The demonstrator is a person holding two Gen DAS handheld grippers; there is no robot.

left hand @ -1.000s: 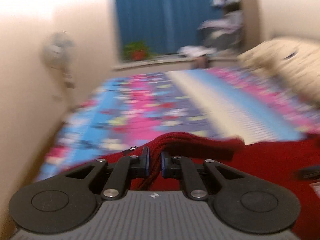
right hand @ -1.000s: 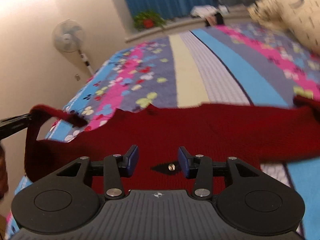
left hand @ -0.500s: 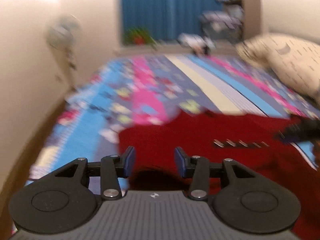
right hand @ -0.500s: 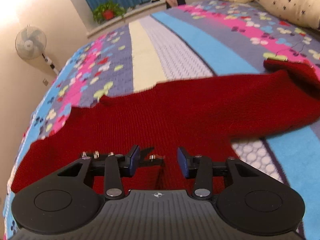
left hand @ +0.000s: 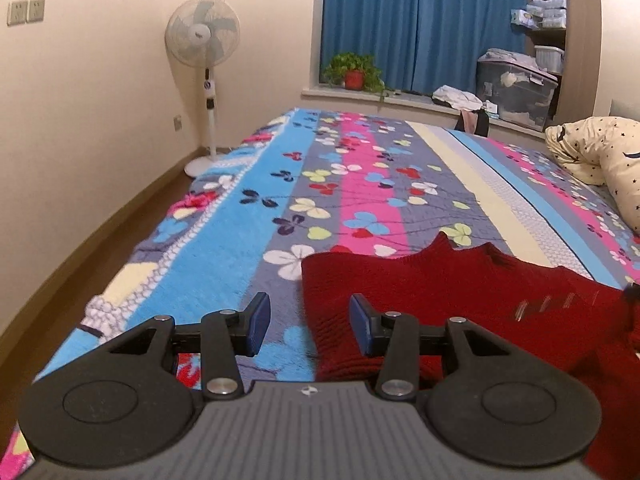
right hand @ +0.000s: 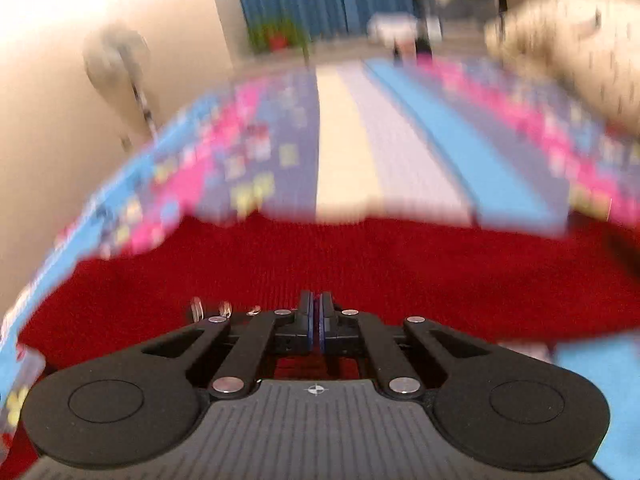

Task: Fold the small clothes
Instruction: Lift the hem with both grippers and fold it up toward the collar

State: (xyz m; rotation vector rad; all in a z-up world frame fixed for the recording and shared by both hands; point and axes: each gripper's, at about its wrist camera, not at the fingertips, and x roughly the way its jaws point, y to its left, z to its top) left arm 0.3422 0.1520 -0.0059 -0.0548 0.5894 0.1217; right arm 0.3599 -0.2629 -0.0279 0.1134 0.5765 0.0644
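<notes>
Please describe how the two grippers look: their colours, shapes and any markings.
Both look alike. The left gripper and the right gripper each have a grey ribbed body with a small round cross mark, two black rounded lobes with a circular disc, black link arms with silver pins, and black fingers faced with blue pads. No cables or sleeves show.

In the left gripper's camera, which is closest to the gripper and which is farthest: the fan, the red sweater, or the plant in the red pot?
1. Red sweater, just right of the left gripper.
2. Fan, standing by the left wall.
3. Plant, on the far windowsill.
</notes>
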